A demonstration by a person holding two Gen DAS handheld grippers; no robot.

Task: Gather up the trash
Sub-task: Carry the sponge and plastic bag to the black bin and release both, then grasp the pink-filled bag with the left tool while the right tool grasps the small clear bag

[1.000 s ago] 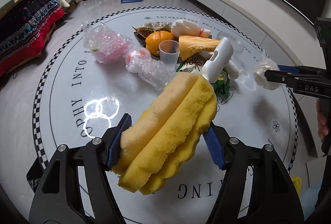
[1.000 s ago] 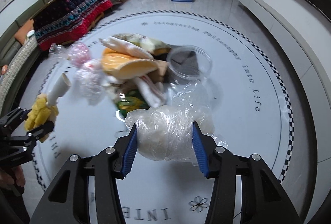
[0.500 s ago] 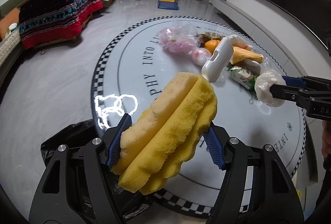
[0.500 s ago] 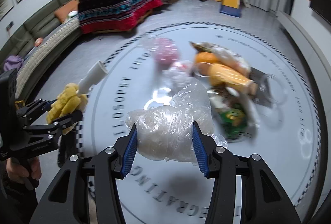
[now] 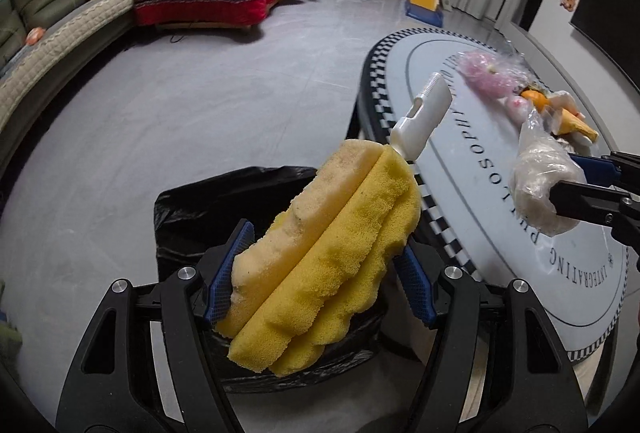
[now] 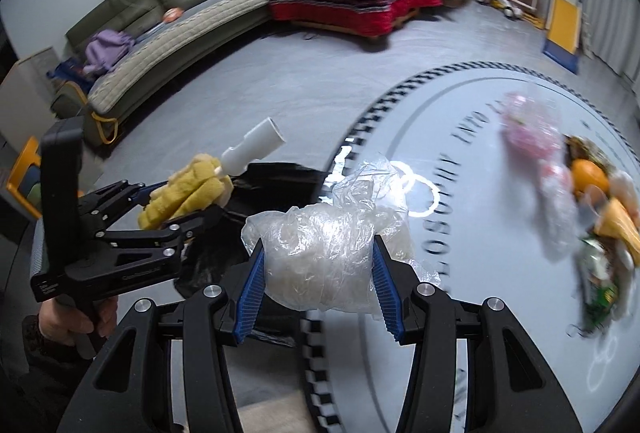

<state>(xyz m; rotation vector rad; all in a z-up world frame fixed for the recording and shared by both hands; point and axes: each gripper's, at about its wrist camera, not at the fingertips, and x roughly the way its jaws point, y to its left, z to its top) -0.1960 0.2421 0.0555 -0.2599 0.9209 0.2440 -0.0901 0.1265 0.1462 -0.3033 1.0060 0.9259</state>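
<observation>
My left gripper [image 5: 320, 277] is clamped on the yellow sponge mop head [image 5: 320, 257], its white plastic socket [image 5: 422, 123] pointing up, directly above the open black trash bag [image 5: 192, 209] on the floor beside the tabletop [image 5: 480, 153]. My right gripper [image 6: 320, 283] grips a crumpled clear plastic bag [image 6: 324, 257] over the tabletop's checkered edge. The remaining litter pile [image 6: 592, 217] lies farther across the tabletop.
</observation>
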